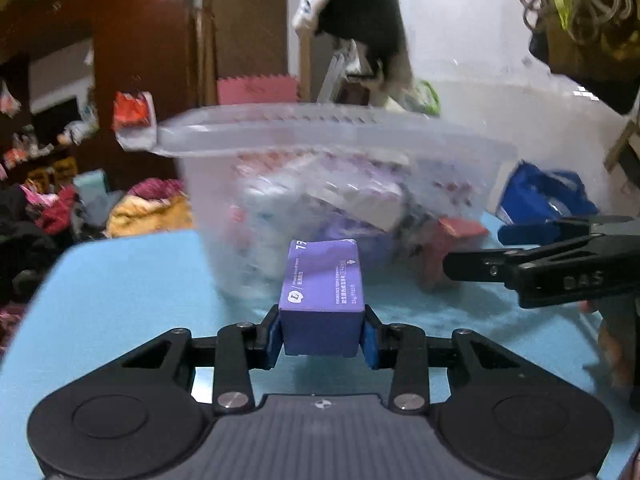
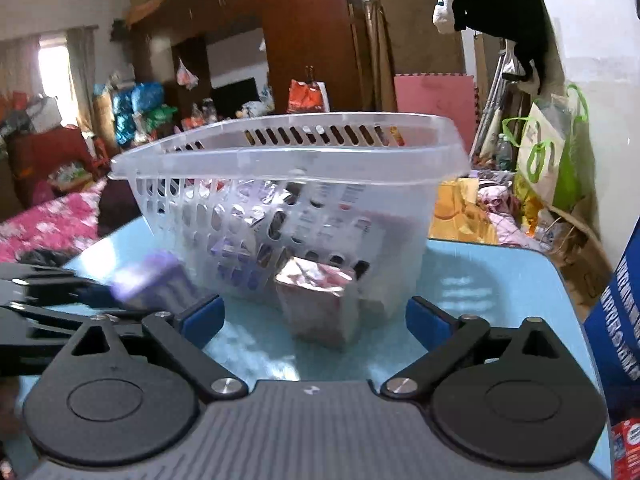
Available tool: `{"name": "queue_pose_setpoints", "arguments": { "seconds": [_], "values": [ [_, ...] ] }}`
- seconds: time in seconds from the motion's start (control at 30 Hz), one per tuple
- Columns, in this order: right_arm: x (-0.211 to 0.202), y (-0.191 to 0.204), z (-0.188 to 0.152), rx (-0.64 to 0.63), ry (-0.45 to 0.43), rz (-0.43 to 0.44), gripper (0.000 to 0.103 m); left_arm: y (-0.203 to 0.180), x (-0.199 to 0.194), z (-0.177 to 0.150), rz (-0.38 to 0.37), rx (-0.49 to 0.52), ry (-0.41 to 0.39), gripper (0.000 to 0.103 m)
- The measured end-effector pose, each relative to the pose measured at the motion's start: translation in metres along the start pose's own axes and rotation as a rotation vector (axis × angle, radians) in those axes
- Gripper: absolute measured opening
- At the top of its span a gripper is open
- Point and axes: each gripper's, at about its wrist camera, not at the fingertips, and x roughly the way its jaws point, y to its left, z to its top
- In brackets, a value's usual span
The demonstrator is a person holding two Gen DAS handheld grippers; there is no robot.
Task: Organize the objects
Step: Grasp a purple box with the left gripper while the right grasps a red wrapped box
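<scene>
Left tool (image 1: 322, 334) pinches a purple box (image 1: 322, 304) before the clear basket (image 2: 288, 200) mid-table (image 2: 480, 280); it likely needs lifting over the rim. Right tool (image 2: 314, 316) is spread, empty.

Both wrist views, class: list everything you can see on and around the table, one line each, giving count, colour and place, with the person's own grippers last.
Basket: one, clear plastic with slots, on the table, filled with packets and boxes.
Purple box: one, purple, clamped between the left gripper's pads, in front of the basket.
Pink packet: one, pink with a silvery top, on the table against the basket.
Blue bag: one, blue, on the table right of the basket.
Table: one, light blue.
Left gripper: black, blue pads, shut on the purple box.
Right gripper: black, blue pads, open, empty.
</scene>
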Motion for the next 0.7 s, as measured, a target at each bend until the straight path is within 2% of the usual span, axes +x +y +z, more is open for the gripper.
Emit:
{"name": "queue_pose_setpoints", "arguments": {
  "seconds": [0.17, 0.27, 0.37, 0.4, 0.43, 0.7],
  "values": [
    [0.001, 0.005, 0.0, 0.033, -0.006, -0.033, 0.095, 0.008, -0.006, 0.006, -0.016, -0.008, -0.056, 0.043],
    [0.004, 0.006, -0.001, 0.029, 0.009, -0.041, 0.087, 0.01, 0.003, 0.014, -0.034, -0.035, -0.041, 0.043],
    [0.007, 0.006, -0.004, 0.029, 0.026, -0.062, 0.067, 0.016, 0.002, 0.011, -0.05, -0.063, -0.045, 0.043],
    [0.007, 0.006, -0.004, 0.032, 0.028, -0.058, 0.055, 0.018, 0.001, 0.01, -0.056, -0.072, -0.049, 0.043],
    [0.007, 0.006, -0.006, 0.033, 0.029, -0.054, 0.05, 0.02, 0.001, 0.01, -0.062, -0.082, -0.052, 0.043],
    [-0.018, 0.014, -0.016, -0.008, -0.039, -0.053, 0.05, 0.024, 0.0, 0.008, -0.093, -0.105, -0.06, 0.043]
  ]
}}
